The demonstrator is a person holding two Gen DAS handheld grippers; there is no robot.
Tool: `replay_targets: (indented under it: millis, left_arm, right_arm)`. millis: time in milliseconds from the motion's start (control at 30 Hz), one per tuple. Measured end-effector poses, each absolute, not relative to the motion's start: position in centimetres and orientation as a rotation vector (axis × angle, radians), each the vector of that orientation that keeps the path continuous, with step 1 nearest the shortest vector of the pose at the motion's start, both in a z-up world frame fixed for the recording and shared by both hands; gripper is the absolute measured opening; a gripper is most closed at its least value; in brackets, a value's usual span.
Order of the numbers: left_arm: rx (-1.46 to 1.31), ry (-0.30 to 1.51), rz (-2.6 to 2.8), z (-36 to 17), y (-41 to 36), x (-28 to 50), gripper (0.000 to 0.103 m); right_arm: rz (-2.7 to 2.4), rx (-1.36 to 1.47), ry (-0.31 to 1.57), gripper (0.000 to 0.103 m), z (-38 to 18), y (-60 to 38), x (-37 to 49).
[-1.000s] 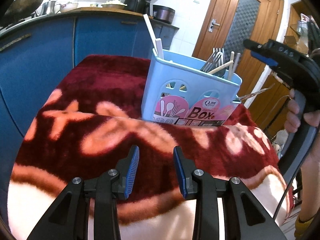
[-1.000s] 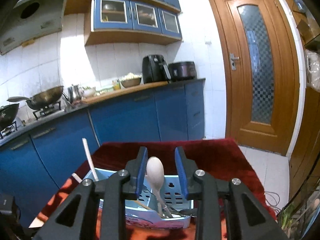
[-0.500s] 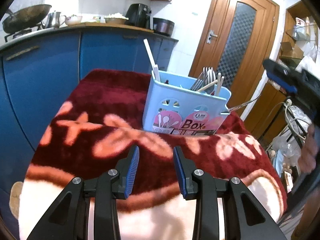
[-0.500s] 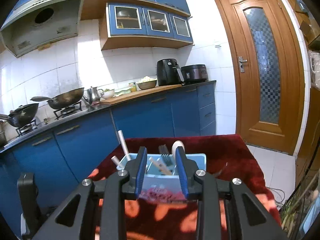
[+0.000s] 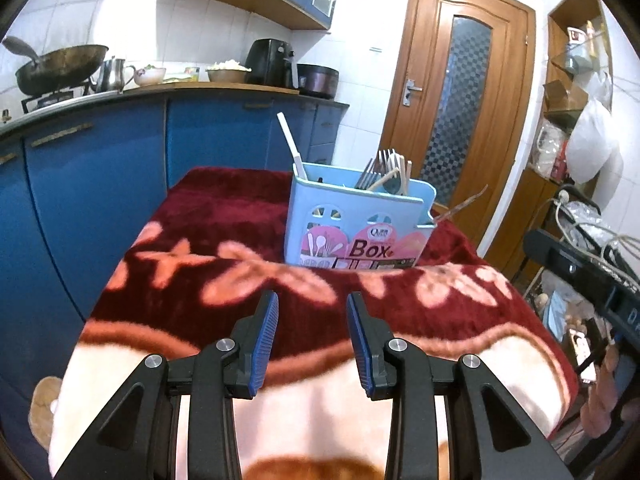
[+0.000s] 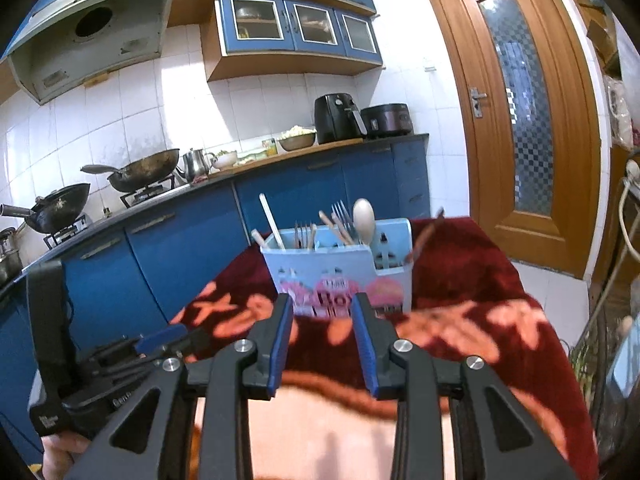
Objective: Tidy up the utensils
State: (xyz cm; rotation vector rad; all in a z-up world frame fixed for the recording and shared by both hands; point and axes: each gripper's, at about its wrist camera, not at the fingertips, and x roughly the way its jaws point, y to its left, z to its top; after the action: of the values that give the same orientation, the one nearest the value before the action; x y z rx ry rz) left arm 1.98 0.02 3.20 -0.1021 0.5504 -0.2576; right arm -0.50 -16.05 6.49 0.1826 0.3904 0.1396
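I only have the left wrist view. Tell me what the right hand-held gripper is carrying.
Observer: Nothing. The right hand-held gripper is empty. Its jaws are opening, with only the blanket beyond them.
Operator: Report where the wooden spoon is.
Observer: The wooden spoon stands bowl-up in the blue utensil box, beside the forks.
Operator: Name whatever sits left of the wok.
Observer: A second wok, on the stove.
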Motion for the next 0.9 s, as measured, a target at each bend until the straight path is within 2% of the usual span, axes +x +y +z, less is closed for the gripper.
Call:
replay_targets:
  millis: [33, 100, 133, 233, 300, 333, 400, 900]
  left_arm:
    - [-0.097, 0.548, -0.253, 3.1, 0.0, 1.7, 0.040]
    - [-0.091, 0.540, -0.241, 2.8, 0.0, 1.3, 0.058]
    - [-0.091, 0.534, -0.234, 2.6, 0.0, 1.0, 0.060]
    - [-0.083, 0.529, -0.226, 2.1, 0.0, 0.7, 0.069]
    - [-0.078, 0.530, -0.219, 1.7, 0.0, 0.6, 0.079]
    - [-0.078, 0.529, -0.215, 1.5, 0.0, 0.5, 0.080]
    - [-0.075, 0.523, -0.202, 1.1, 0.1, 0.4, 0.082]
    - [-0.054, 0.468, -0.123, -0.6, 0.3, 1.0, 0.083]
  right_arm:
    - [0.136, 0.183, 0.398, 0.042, 6.0, -16.0, -0.8]
    - [0.130, 0.183, 0.410, 0.053, 5.2, -15.9, -1.3]
    - [0.127, 0.181, 0.414, 0.056, 4.6, -15.9, -1.6]
    - [0.114, 0.165, 0.425, 0.074, 3.4, -15.9, -2.3]
    - [0.106, 0.154, 0.423, 0.082, 2.7, -16.1, -2.6]
    - [0.098, 0.144, 0.422, 0.085, 2.4, -16.1, -2.7]
    - [0.084, 0.126, 0.418, 0.100, 2.0, -16.2, -2.7]
    - [-0.021, 0.132, 0.308, 0.103, -0.5, -18.0, -1.9]
